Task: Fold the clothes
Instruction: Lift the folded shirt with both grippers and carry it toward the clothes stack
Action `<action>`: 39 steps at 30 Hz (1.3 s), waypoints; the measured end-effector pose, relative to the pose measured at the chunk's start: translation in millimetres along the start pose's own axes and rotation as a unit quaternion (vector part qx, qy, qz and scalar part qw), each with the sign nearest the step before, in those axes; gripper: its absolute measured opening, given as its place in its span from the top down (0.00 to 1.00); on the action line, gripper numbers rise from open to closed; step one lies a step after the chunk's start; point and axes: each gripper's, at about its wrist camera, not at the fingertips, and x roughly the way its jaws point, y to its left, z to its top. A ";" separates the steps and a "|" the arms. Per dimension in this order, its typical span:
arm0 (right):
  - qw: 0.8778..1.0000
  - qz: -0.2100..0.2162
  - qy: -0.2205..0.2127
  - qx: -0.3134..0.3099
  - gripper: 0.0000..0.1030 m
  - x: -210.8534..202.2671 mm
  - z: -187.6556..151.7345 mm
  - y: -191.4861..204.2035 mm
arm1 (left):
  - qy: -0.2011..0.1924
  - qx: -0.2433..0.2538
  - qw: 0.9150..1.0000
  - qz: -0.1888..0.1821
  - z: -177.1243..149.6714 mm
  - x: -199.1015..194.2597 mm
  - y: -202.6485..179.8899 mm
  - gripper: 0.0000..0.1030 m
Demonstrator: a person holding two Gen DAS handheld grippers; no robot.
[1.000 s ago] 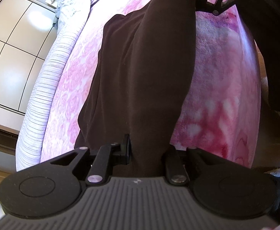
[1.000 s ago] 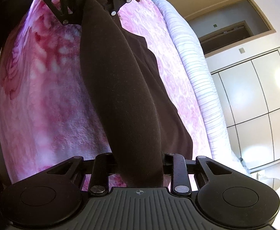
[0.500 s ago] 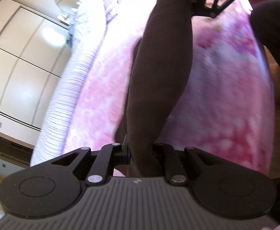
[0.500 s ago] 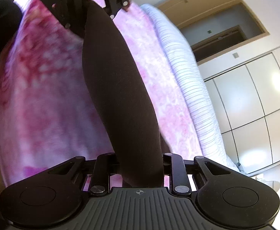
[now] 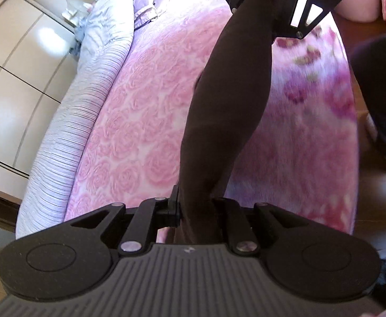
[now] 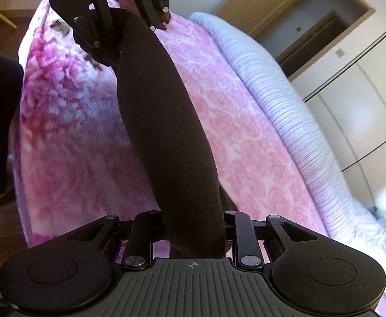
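Observation:
A dark brown garment [image 5: 227,111] hangs stretched in the air between both grippers, above a pink rose-patterned bed [image 5: 140,137]. My left gripper [image 5: 197,208] is shut on one end of it. The other end runs up to the right gripper [image 5: 269,13] at the top of the left wrist view. In the right wrist view, the right gripper [image 6: 195,227] is shut on the garment [image 6: 166,132], and the left gripper [image 6: 121,23] pinches the far end. The fingertips are hidden by the cloth.
A striped pale lilac duvet [image 5: 68,121] lies bunched along the far side of the bed, by white wardrobe doors [image 5: 10,74]. A wooden door [image 6: 285,2] stands beyond. A person's dark trouser legs [image 5: 380,89] stand on the brown floor by the bed's near edge.
Both grippers have risen and lifted the garment clear of the bed. It was spread wide on the blanket and now hangs as a narrow band between them.

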 end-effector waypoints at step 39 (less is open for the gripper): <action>0.932 -0.150 0.252 0.212 0.79 -327.7 -184.1 -283.4 | -0.205 0.192 0.951 -0.127 454.4 30.4 74.5 0.89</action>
